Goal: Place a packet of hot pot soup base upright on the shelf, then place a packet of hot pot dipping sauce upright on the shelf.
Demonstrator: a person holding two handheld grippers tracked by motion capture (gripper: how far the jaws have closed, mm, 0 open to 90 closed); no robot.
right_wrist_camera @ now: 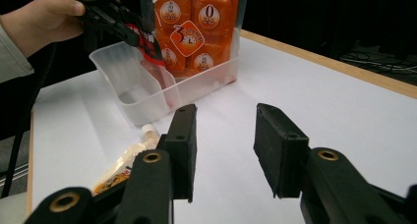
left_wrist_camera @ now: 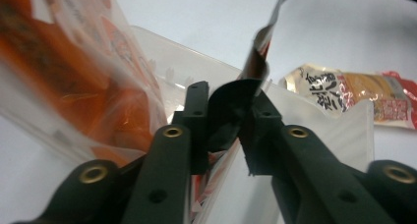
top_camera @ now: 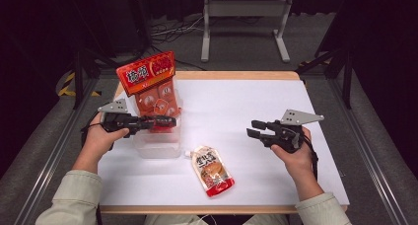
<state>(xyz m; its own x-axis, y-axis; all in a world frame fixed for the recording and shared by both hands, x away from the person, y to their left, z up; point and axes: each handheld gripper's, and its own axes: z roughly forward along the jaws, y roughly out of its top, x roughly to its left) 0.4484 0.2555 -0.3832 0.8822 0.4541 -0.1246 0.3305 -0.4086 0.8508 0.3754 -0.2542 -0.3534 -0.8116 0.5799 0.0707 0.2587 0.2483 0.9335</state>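
A clear plastic tub (top_camera: 156, 147) sits at the table's left. A tall orange snack bag (top_camera: 150, 82) stands upright in its far end. My left gripper (top_camera: 170, 121) hovers over the tub, shut on a small red packet (top_camera: 161, 125). In the left gripper view the jaws (left_wrist_camera: 228, 94) pinch that packet's thin edge (left_wrist_camera: 259, 49), and the orange bag (left_wrist_camera: 74, 76) is at the left. A spouted beige-and-red pouch (top_camera: 213, 169) lies flat on the table near the front. My right gripper (top_camera: 251, 128) floats open at the right, empty; its pads (right_wrist_camera: 223, 150) stand well apart.
The right gripper view shows the tub (right_wrist_camera: 142, 98), the orange bag (right_wrist_camera: 196, 27), the left gripper (right_wrist_camera: 115, 25) with the red packet (right_wrist_camera: 150, 49), and the pouch (right_wrist_camera: 120, 165). White table surface (top_camera: 236, 106) spreads between the grippers. A metal stand (top_camera: 244, 22) is beyond the far edge.
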